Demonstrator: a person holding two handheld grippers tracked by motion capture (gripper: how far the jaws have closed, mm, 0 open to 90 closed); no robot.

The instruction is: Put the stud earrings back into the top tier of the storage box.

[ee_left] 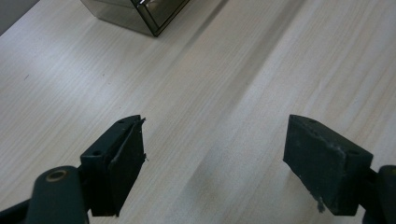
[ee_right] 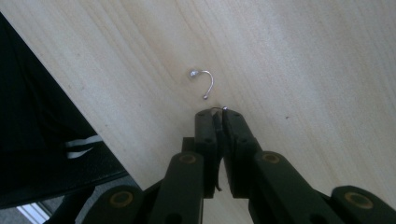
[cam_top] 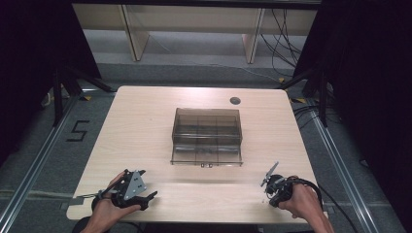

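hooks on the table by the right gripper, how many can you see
2. One small silver hook lies loose on the table just past the right gripper. A second thin wire piece, likely another hook, is pinched between its shut jaws, mostly hidden.

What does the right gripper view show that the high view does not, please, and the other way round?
Right gripper view: a small silver hook lying on the table just beyond the shut jaws of the right gripper. High view: the smoky compartment box mid-table and the left gripper near the front edge. Shared: the table and the right gripper.
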